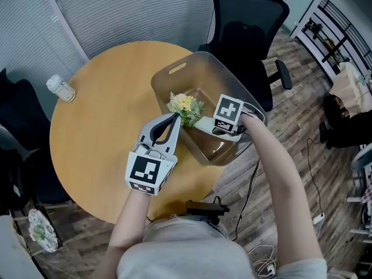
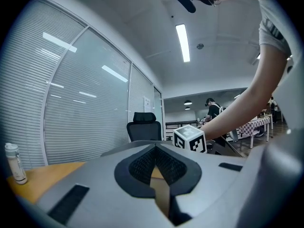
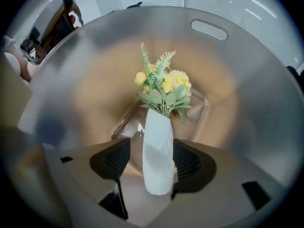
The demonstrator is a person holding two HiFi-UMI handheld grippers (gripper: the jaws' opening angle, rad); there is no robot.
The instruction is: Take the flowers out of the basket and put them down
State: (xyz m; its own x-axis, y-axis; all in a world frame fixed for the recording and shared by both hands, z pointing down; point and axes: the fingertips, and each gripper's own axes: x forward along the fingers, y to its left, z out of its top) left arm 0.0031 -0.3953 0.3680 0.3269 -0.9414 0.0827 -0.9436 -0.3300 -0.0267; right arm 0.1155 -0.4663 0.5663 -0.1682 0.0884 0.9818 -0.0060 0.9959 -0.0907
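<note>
Yellow flowers with green leaves [image 1: 186,106] stand in a white vase [image 3: 158,156] that lies inside a translucent plastic basket [image 1: 174,68] on the round wooden table [image 1: 99,127]. My right gripper [image 1: 201,122] reaches down into the basket. In the right gripper view its jaws straddle the vase's body, with the flowers [image 3: 164,82] beyond; a gap shows at the left pad, so the right gripper [image 3: 151,156] is open. My left gripper [image 1: 172,120] is shut and empty, its tip by the basket's near wall beside the flowers. In its own view the left gripper [image 2: 156,167] points level across the table.
A small white-capped bottle [image 1: 60,88] stands at the table's far left edge, also in the left gripper view [image 2: 14,163]. A black office chair [image 1: 247,22] stands behind the basket. A black device [image 1: 203,207] sits at the table's near edge. Cables lie on the wood floor at right.
</note>
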